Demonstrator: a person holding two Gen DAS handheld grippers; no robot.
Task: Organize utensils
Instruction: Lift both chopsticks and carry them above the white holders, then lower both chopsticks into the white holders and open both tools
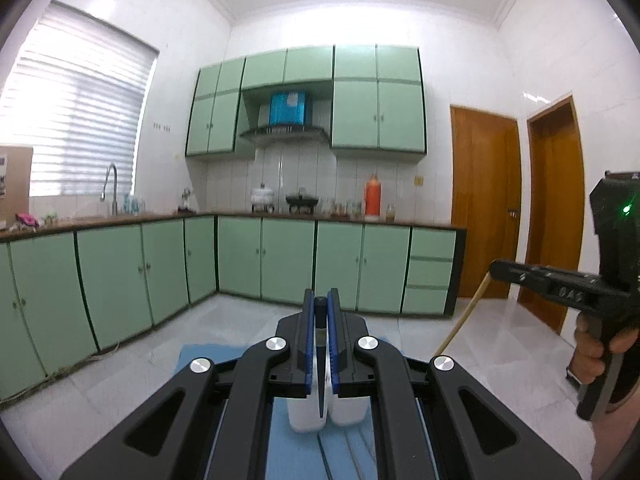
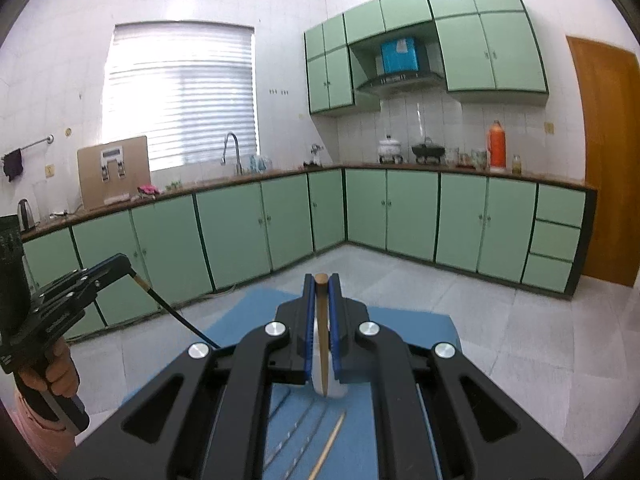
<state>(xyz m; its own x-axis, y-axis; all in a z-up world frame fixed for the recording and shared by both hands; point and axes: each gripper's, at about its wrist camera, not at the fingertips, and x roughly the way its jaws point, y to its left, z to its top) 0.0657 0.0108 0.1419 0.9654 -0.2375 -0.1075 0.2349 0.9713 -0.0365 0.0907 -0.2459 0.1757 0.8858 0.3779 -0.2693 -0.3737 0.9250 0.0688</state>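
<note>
A black chopstick [image 1: 321,360] and a wooden chopstick [image 2: 322,336] slant downward above the blue mat [image 2: 256,308].

Kitchen was L-shaped, mint-green base cabinets [image 2: 460,220] under a brown countertop [image 2: 280,174]. Matching wall cabinets [image 1: 356,114] flanked a range hood [image 1: 284,131] with a blue box [image 2: 399,55] above it. Window blinds [image 2: 180,92] glowed bright behind a curved faucet [image 2: 232,150]. Orange thermos [image 2: 496,144], white pot [image 2: 390,148] and dark wok [image 2: 428,149] stood along the counter. Two wooden doors [image 1: 516,208] on the right wall. Pale tiled floor [image 2: 500,312].
</note>
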